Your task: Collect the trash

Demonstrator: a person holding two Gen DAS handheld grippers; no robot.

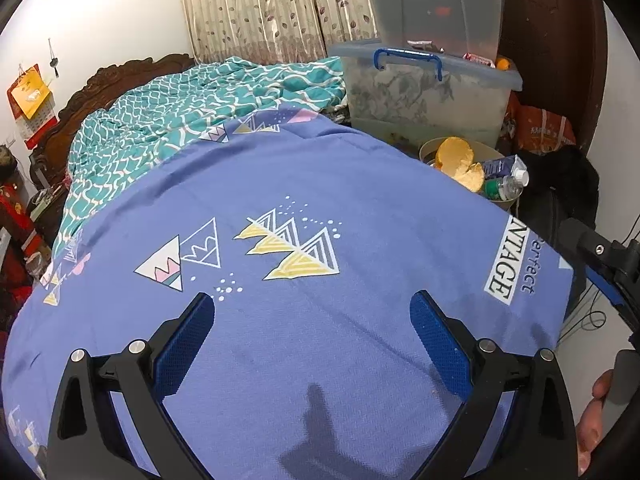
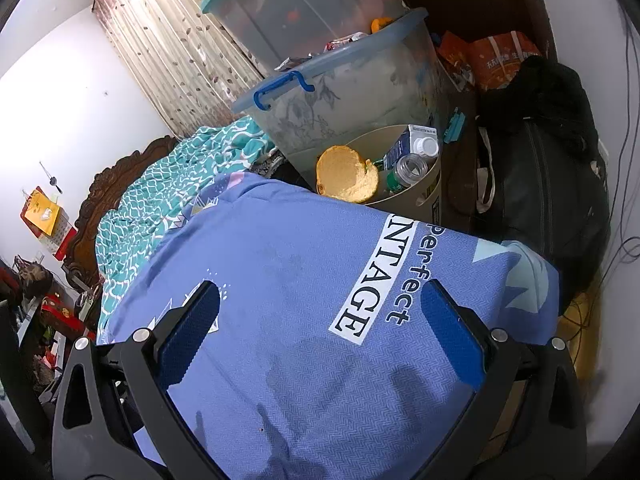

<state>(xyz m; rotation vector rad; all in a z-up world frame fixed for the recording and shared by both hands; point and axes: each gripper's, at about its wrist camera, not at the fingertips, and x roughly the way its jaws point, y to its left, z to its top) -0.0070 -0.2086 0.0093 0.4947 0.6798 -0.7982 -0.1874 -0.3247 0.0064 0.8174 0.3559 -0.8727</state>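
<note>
Trash, including an orange peel, a carton and a clear bottle, sits in a tan bin just off the bed's far corner, within easy reach for dropping. Above the blue bedsheet, the left gripper and right gripper hover, jaws spread, holding nothing; collection looks finished.

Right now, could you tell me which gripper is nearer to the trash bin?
Right. The right gripper hovers over the bed's corner near the trash bin; the left gripper sits farther back over mid-bed.
</note>
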